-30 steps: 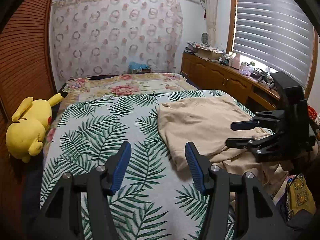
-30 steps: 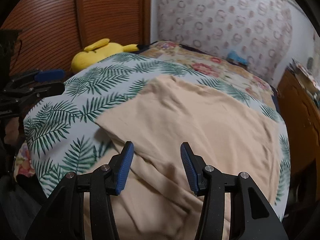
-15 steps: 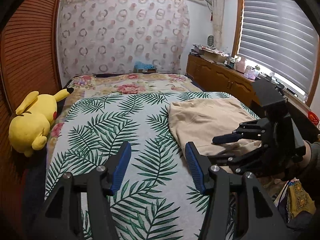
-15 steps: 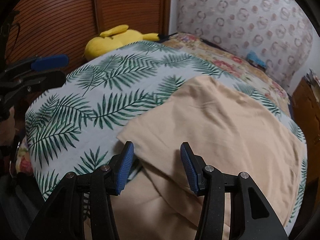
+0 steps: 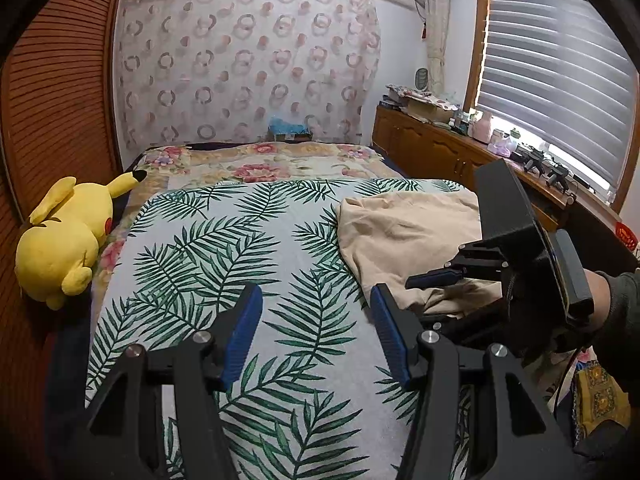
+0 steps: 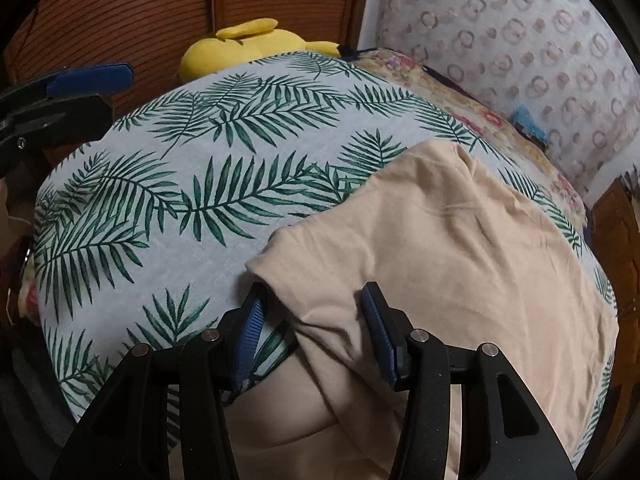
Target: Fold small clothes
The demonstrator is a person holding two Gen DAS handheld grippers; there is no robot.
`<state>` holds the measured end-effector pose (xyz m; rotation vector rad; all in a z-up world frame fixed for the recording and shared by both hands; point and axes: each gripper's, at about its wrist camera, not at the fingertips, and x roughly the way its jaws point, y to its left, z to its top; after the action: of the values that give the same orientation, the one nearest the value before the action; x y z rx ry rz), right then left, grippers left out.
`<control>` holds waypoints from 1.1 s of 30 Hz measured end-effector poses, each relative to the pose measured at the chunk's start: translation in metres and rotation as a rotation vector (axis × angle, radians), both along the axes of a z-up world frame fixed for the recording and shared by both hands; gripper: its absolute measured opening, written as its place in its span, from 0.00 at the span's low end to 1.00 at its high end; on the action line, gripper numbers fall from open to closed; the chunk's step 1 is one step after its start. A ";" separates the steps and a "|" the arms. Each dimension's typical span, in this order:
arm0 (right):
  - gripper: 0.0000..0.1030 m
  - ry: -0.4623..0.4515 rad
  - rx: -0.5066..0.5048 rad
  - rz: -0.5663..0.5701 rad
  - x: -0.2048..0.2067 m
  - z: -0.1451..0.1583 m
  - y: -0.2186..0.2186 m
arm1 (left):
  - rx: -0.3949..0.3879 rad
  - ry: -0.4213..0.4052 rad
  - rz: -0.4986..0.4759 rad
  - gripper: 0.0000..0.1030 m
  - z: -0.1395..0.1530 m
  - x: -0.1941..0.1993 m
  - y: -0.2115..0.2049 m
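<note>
A beige garment (image 5: 404, 228) lies rumpled on the right side of the bed, over a palm-leaf sheet (image 5: 224, 248). In the right wrist view the garment (image 6: 448, 248) fills the right half, and its near corner lies between the open fingers of my right gripper (image 6: 312, 320). My right gripper (image 5: 440, 288) also shows in the left wrist view, low over the garment's near edge. My left gripper (image 5: 316, 328) is open and empty above the sheet, left of the garment. Its blue pad (image 6: 90, 78) shows at the far left of the right wrist view.
A yellow plush toy (image 5: 66, 240) lies at the bed's left edge against a wooden slatted wall (image 5: 48, 112). A floral blanket (image 5: 260, 168) covers the bed's far end. A wooden cabinet (image 5: 448, 152) with clutter runs under the window on the right.
My right gripper has moved down and in to the garment's near corner, which now lies between its fingers. My left gripper has shifted left, away from the garment.
</note>
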<state>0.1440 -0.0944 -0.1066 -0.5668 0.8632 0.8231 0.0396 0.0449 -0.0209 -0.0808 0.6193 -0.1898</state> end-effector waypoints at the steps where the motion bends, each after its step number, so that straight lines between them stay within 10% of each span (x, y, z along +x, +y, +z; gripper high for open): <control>1: 0.48 -0.007 -0.001 0.007 0.000 0.000 -0.001 | 0.000 -0.003 0.003 0.53 0.000 0.000 0.000; 8: 0.08 -0.015 0.016 0.001 0.003 0.003 -0.010 | -0.011 -0.012 0.014 0.53 0.000 0.000 0.001; 19: 0.06 -0.103 0.255 -0.193 0.036 0.086 -0.089 | -0.008 0.002 -0.018 0.53 -0.003 0.002 -0.008; 33: 0.06 -0.180 0.154 -0.485 0.113 0.099 -0.200 | 0.005 0.027 -0.072 0.53 -0.009 0.007 -0.029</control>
<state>0.2574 -0.2948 -0.0072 -0.2720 0.7221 0.3845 0.0462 0.0162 -0.0302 -0.0566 0.6500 -0.2572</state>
